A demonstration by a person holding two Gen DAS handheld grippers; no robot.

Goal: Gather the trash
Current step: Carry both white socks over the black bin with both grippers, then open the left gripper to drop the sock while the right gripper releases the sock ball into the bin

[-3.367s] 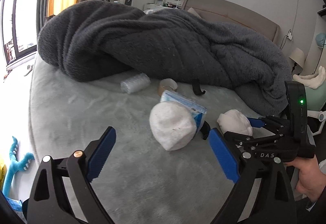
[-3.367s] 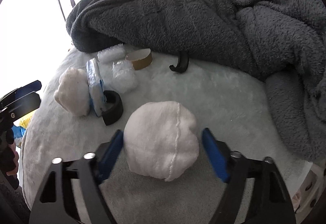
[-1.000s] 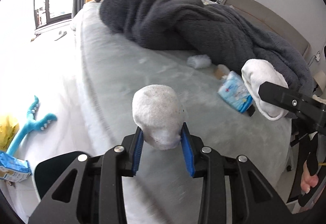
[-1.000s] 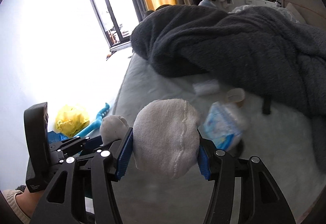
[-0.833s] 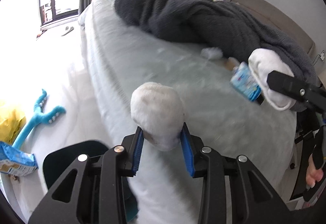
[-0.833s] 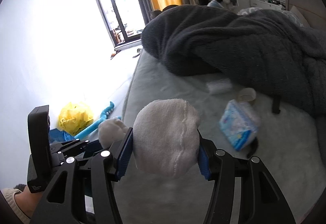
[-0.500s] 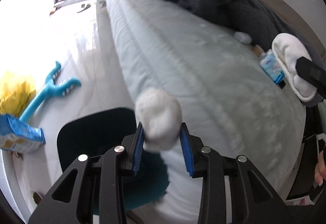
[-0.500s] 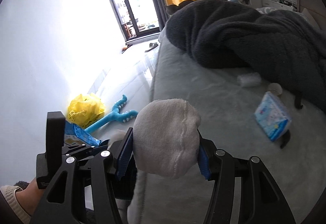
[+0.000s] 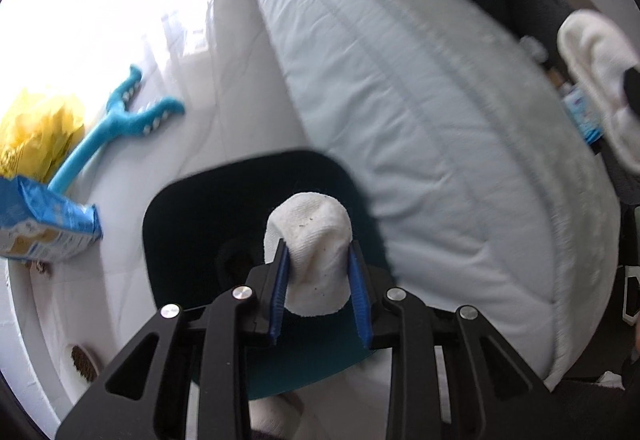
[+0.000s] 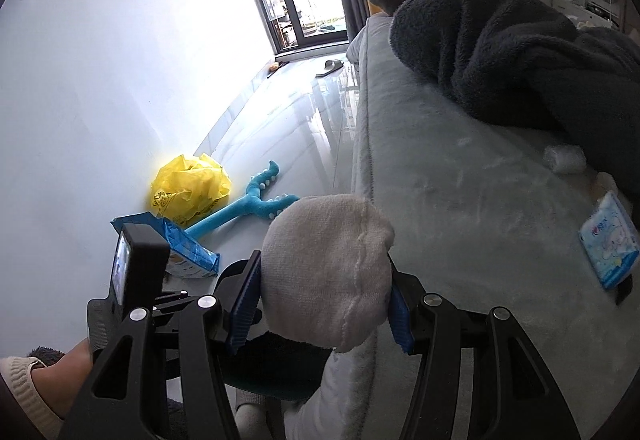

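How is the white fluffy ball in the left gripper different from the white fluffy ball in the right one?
The white balled-up sock in the left gripper hangs over the dark teal bin; the white balled-up sock in the right gripper is over the edge of the grey bed. The left one has small dark specks; the right one shows a curved seam. Both are white terry cloth, squeezed between blue pads.

Count: 2 white wads, one in my left gripper, one in my right gripper. 1 bin. On the floor: 1 yellow bag, 1 blue toy, 1 blue packet. On the bed: 1 tissue pack, 1 blanket.
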